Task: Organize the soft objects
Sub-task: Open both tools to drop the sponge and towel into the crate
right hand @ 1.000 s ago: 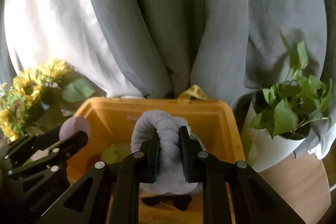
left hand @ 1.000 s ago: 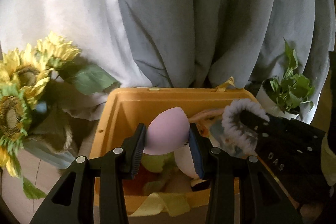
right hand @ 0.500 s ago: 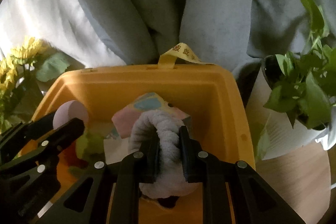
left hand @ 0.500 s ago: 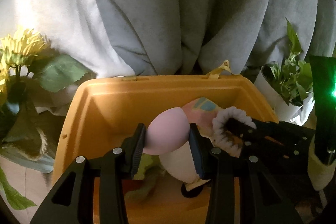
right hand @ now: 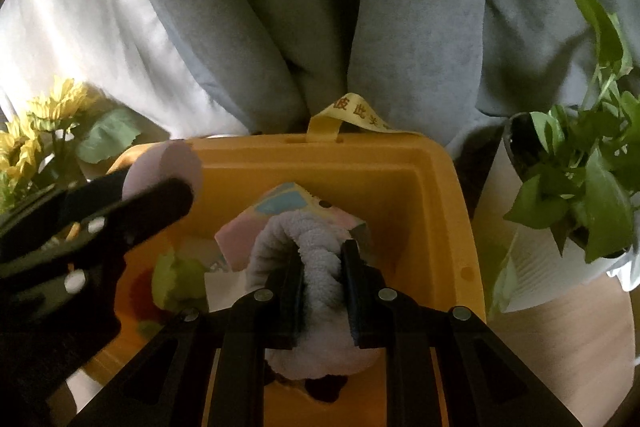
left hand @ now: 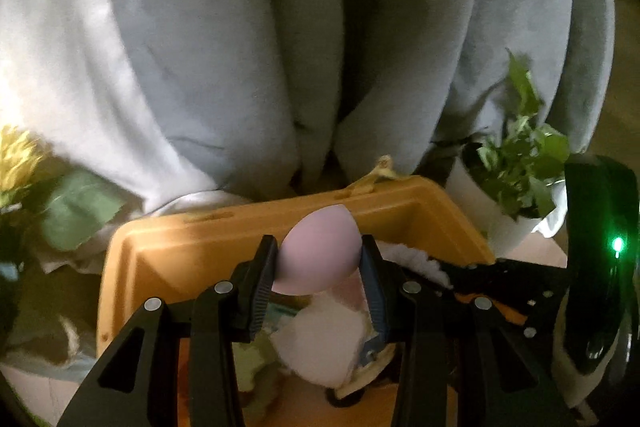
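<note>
My left gripper (left hand: 318, 267) is shut on a pink egg-shaped sponge (left hand: 316, 255) and holds it over the yellow bin (left hand: 168, 251). It also shows in the right wrist view (right hand: 160, 167) at the bin's left side. My right gripper (right hand: 320, 267) is shut on a fluffy grey-white plush loop (right hand: 316, 239) over the inside of the bin (right hand: 400, 163). In the bin lie a pastel patchwork plush (right hand: 288, 211), a green soft item (right hand: 176, 275) and a white plush (left hand: 320, 343).
Grey and white curtains (right hand: 320, 7) hang right behind the bin. Sunflowers (right hand: 36, 131) stand at the left. A potted green plant in a white pot (right hand: 580, 187) stands at the right on the wooden table (right hand: 560, 347). A yellow ribbon tag (right hand: 352, 115) sticks up from the bin's back rim.
Both grippers moved forward over the bin and closer to the curtains, each keeping its grip. The left gripper rose a little, so its sponge now sits against the bin's back wall.
</note>
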Tool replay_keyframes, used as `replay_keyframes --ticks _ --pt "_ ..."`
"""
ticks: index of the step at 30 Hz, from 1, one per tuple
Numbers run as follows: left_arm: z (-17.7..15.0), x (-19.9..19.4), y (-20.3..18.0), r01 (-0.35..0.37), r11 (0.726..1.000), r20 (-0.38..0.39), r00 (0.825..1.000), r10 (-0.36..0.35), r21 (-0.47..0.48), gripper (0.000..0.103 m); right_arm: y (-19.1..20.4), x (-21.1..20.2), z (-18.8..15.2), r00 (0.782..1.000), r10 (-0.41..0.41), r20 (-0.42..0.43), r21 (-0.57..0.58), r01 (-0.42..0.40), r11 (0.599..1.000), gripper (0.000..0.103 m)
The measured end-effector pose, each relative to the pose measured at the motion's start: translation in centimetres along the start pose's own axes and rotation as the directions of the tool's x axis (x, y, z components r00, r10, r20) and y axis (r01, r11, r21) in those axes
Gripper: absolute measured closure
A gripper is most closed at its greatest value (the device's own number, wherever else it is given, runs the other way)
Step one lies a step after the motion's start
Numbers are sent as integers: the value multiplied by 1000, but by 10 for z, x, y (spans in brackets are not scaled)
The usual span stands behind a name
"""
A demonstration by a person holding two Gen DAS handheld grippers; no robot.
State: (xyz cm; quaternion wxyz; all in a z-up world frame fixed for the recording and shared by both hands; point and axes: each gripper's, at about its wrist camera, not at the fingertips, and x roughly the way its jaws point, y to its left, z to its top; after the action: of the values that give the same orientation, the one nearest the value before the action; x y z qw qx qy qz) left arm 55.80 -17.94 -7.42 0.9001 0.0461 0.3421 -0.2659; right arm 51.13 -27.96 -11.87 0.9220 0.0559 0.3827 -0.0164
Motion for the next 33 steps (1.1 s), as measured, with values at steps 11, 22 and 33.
replay_keyframes --ticks 11,22,33 --pt "7 27 -9 95 995 -104 990 -93 20 46 -5 -11 3 1000 -9 26 12 9 1000 42" --pt "12 -6 -9 -15 1000 -22 1000 15 2 35 -12 -34 2 998 -42 56 38 39 998 33" --pt "-7 -74 -11 -169 984 44 984 171 -50 32 -5 -85 -8 990 -77 122 44 72 996 33"
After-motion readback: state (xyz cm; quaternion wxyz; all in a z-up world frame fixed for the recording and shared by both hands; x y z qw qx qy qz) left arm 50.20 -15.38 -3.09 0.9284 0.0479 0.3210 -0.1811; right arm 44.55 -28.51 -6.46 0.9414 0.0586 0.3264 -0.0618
